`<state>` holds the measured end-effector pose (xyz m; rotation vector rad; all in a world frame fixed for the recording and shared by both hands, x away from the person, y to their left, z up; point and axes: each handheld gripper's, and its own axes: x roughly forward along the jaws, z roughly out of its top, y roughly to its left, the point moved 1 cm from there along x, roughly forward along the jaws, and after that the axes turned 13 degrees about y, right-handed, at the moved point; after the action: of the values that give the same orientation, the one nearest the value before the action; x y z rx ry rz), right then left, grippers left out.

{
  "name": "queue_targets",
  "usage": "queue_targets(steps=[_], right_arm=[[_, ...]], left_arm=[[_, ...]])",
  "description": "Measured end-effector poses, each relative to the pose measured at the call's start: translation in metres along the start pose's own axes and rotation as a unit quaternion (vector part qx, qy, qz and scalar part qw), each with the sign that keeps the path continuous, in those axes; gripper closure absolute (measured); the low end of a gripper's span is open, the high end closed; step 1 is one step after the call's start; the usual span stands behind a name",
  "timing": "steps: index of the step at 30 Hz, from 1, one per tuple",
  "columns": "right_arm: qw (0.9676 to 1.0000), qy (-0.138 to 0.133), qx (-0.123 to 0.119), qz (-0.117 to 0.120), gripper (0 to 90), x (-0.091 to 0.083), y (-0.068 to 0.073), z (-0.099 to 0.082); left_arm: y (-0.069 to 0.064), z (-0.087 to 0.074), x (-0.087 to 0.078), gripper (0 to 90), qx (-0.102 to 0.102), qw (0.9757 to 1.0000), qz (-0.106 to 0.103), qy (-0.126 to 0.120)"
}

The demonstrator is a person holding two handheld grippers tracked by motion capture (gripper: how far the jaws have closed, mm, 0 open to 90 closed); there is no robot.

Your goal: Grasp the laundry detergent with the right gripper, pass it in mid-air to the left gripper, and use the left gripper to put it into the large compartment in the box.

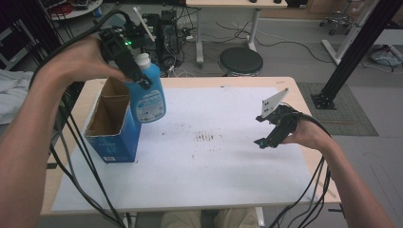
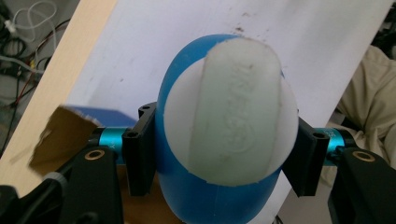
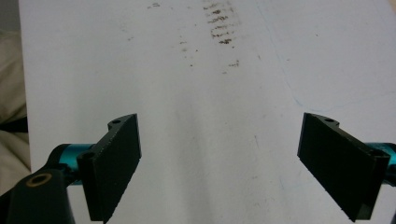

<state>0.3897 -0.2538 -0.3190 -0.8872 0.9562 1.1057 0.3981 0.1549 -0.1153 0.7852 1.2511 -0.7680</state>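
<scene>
The left gripper (image 1: 138, 78) is clamping its jaws on the upper body of the blue bottle (image 1: 148, 97), which is hanging clear of the table (image 1: 304, 102) just right of the open blue carton (image 1: 114, 128) at the far left. The right gripper (image 1: 266, 130) is hovering with its jaws spread wide and nothing between them, above the stained white sheet (image 1: 209, 161) covering the table. A black stool (image 1: 240, 61), cables and desk legs are occupying the grey floor (image 1: 294, 61) beyond the far edge.
</scene>
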Motion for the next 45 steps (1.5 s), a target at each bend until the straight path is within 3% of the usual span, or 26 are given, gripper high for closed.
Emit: queue_targets(steps=[3, 7, 9, 21, 29, 37, 45], right_arm=[[1.0000, 0.002, 0.004, -0.001, 12.6, 0.001, 0.000, -0.002], [1.0000, 0.003, 0.006, -0.006, 12.6, 0.003, 0.000, -0.003], [0.9999, 0.003, 0.008, -0.006, 12.6, 0.004, 0.000, -0.003], [0.9999, 0.007, 0.010, -0.008, 12.7, 0.008, 0.002, -0.004], [0.9998, 0.012, 0.013, -0.010, 12.6, 0.012, 0.003, -0.007], [0.9997, 0.017, 0.014, -0.010, 12.6, 0.017, 0.007, -0.008], [0.9995, 0.024, 0.016, -0.010, 12.6, 0.021, 0.008, -0.008]], left_arm=[[0.008, -0.011, -0.005, 37.9, -0.029, 0.9995, 0.007, 0.010], [0.021, -0.027, -0.011, 38.0, -0.073, 0.9972, 0.009, 0.010], [0.027, -0.033, -0.012, 38.0, -0.087, 0.9961, 0.012, 0.011], [0.050, -0.062, -0.006, 37.9, -0.127, 0.9914, 0.022, 0.027], [0.057, -0.072, 0.009, 37.9, -0.124, 0.9913, 0.017, 0.041], [0.065, -0.082, 0.044, 37.9, -0.118, 0.9915, 0.002, 0.054], [0.070, -0.085, 0.074, 37.9, -0.095, 0.9931, -0.012, 0.069]])
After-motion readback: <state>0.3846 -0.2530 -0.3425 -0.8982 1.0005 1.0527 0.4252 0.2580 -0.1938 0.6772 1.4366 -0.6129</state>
